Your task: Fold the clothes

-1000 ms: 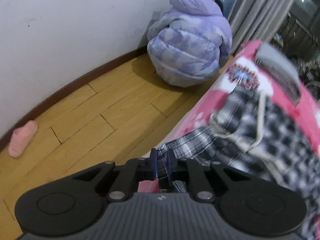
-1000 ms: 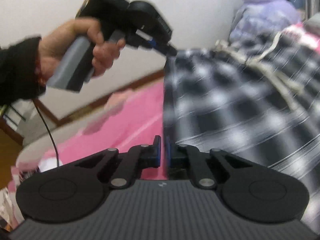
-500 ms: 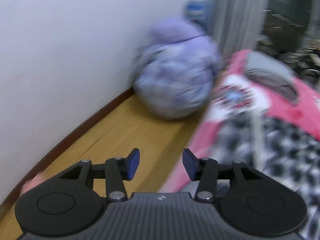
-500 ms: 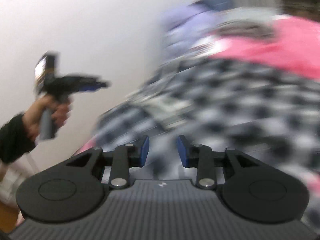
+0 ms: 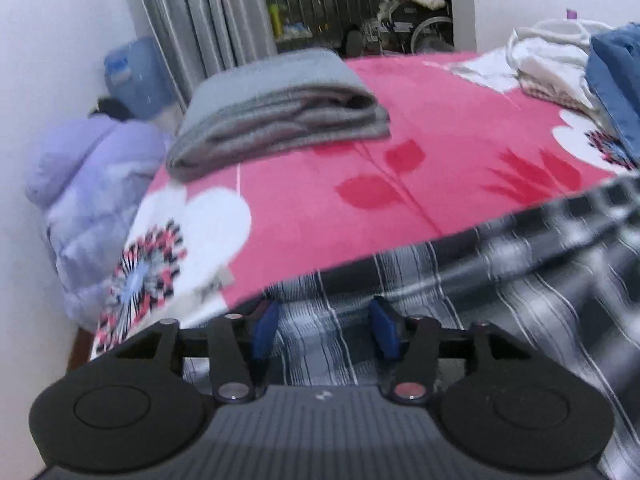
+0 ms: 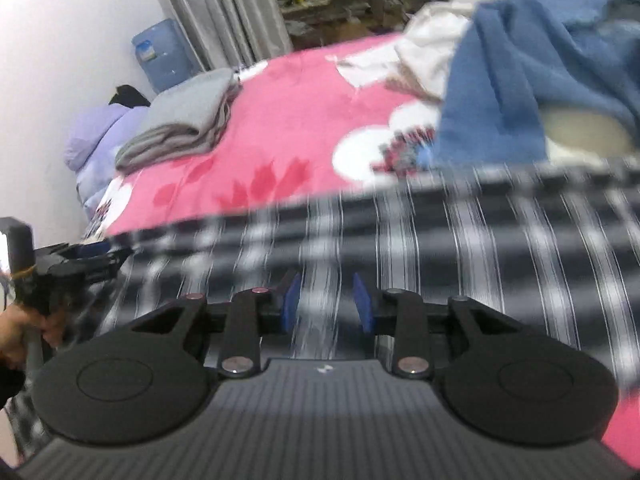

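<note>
The black-and-white plaid cotton garment (image 5: 500, 280) lies spread flat across the near part of the bed, on the pink fleece blanket with white flowers (image 5: 320, 184). In the left wrist view its striped edge runs under and just ahead of the left gripper (image 5: 324, 330), whose jaws stand apart and have just been opening; the cloth shows in the gap between the blue pads (image 5: 266, 328) but neither pad presses on it. In the right wrist view the same garment (image 6: 440, 248) fills the foreground beneath the right gripper (image 6: 326, 300); its jaws also stand apart with the plaid cloth seen through the gap, unpinched. At the left edge of that view a hand (image 6: 18, 336) holds the other gripper over the garment's left end.

Farther up the bed, well apart from the plaid garment, sits a folded grey knit garment (image 5: 280, 108). On the right side a blue fleece cloth (image 6: 520, 80) lies heaped over white fabric (image 5: 548, 56). Beside the bed, against the white wall, slumps a lilac puffer jacket (image 5: 92, 200), with a blue water jug (image 6: 160, 54) and grey curtains (image 5: 200, 12) behind
</note>
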Demonstrator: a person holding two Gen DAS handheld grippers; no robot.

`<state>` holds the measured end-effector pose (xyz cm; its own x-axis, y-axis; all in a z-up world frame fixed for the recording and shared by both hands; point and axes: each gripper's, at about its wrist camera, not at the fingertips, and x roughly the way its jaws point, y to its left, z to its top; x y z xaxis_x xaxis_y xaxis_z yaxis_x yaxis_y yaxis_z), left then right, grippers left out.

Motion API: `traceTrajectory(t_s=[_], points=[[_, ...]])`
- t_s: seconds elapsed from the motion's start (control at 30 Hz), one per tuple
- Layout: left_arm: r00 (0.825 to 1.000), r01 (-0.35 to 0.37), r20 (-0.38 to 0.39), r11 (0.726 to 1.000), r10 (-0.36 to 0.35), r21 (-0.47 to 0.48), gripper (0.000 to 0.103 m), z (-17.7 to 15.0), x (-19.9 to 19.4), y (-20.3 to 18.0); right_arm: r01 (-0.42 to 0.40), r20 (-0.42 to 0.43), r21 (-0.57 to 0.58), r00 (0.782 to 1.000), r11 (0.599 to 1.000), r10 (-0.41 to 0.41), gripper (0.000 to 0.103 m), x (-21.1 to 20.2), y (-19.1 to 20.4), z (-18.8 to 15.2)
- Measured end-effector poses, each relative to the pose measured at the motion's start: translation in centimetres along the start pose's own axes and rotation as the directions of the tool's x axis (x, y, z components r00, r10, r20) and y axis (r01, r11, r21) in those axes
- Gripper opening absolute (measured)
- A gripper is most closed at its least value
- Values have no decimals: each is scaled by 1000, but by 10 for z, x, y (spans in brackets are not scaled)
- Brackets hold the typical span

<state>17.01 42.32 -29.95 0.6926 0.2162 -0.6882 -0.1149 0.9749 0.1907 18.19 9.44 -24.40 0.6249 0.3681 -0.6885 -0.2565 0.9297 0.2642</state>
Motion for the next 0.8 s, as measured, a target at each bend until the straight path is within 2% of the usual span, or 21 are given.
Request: traceTrajectory(t_s=[0.1, 0.17, 0.2, 0.3, 0.43, 0.5, 0.57, 0.63, 0.7, 0.8], points=[[1000, -2, 16, 1000, 3, -30, 61, 2, 7, 7, -6, -24, -27, 1000, 1000, 5, 29, 52, -3, 27], [1000, -10, 28, 999, 12, -46, 64, 3, 10, 9, 10, -127, -16, 992, 1000, -12, 27, 99, -14, 39], [999, -15, 33, 998, 18, -61, 64, 4, 11, 10, 31, -140, -9, 990, 999, -32, 26, 112, -14, 39], [998, -30, 49, 994, 36, -103, 66, 7, 12, 14, 25, -86, -12, 996, 1000, -26, 24, 134, -18, 48], [995, -98, 8, 979, 101, -178, 66, 16, 21, 25, 28, -20, -46, 999, 999, -29, 24, 152, -20, 56], [991, -129, -11, 969, 130, -209, 66, 22, 22, 30, 20, -16, -52, 1000, 998, -21, 24, 150, -24, 65], [988, -153, -20, 962, 152, -226, 62, 25, 18, 32, 20, 2, -45, 1000, 999, -20, 25, 140, -30, 73], [986, -164, -16, 961, 165, -225, 61, 26, 8, 32, 6, 46, -34, 999, 999, -4, 26, 104, -41, 79], [988, -151, -8, 969, 152, -196, 61, 24, -6, 25, -48, 58, -41, 997, 998, 51, 27, 57, -55, 78], [997, -79, 3, 988, 80, -135, 61, 18, -34, 5, -69, 25, -26, 997, 997, 69, 30, -11, -89, 67]])
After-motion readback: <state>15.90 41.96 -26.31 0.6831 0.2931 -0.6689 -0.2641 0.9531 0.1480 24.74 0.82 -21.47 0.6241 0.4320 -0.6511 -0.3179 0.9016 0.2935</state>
